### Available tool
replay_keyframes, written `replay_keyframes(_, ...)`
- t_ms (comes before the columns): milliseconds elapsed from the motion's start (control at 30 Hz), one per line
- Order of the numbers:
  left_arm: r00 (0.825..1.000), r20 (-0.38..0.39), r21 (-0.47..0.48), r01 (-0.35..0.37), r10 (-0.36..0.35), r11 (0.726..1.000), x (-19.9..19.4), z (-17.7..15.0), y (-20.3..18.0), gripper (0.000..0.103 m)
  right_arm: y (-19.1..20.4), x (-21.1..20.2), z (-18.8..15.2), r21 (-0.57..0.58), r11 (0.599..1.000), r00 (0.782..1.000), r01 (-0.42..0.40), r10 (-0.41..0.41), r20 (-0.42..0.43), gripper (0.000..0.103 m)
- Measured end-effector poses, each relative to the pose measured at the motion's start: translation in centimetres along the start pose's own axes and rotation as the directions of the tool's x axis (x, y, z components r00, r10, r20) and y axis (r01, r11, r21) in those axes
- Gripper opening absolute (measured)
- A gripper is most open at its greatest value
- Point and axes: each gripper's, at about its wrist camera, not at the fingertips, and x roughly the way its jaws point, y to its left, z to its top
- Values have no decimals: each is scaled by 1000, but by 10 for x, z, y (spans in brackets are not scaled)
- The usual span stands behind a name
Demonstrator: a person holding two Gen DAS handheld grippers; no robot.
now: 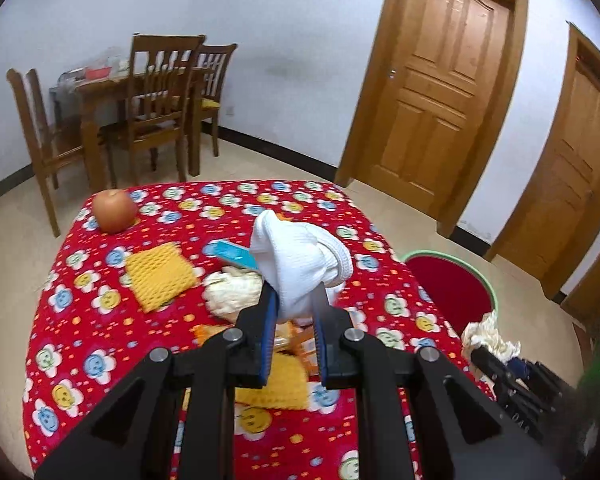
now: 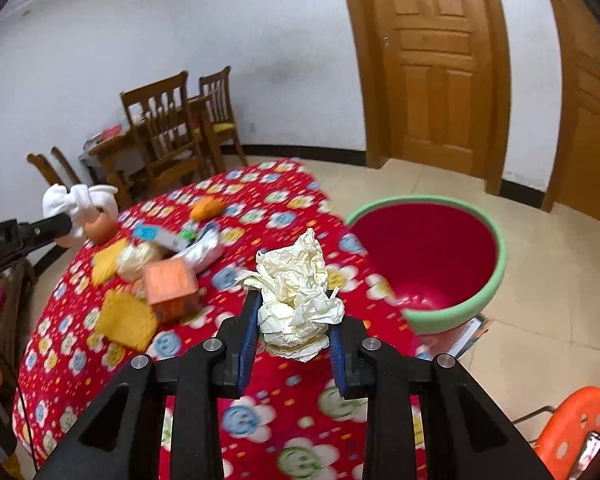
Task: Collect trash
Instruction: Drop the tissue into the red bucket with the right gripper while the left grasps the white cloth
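Trash is held in both grippers above the table: a crumpled cream paper wad is clamped between the pads of the right gripper, and a white sock-like cloth is pinched by the left gripper, whose jaws are nearly closed on its lower end. In the right wrist view, the red bin with a green rim is seen at about two o'clock from the paper wad, beside the table edge, its mouth unobstructed. The red flower-print tablecloth is still strewn with further items: a yellow foam net at nine o'clock from the cloth, an apple at ten o'clock, a blue packet just behind the cloth, and an orange carton.

The step in hand is judged to be the carry to the bin. Both grips should be kept firm until each load is fully over the opening; light paper may drift if released high or early, so a low release inside the rim is advised.
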Motion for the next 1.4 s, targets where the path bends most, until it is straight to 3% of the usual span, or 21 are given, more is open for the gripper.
replay_keyframes(467,990,-108,130,101,-88,986,64,7,-90,16,-67,27,35,87,990,993,113,-114,15,31)
replay_keyframes(1000,967,-229,235,164,-109,958,147,4,-161,16,-129,85,48,163,968,981,193,-187,-51,31)
replay_keyframes(1267,962,-253,253,168,-103,953,167,1,-175,16,-144,96,52,189,965,983,181,-173,-58,39)
replay_keyframes(1400,959,-267,255,168,-98,952,176,-1,-177,16,-148,97,53,203,961,982,186,-178,-57,48)
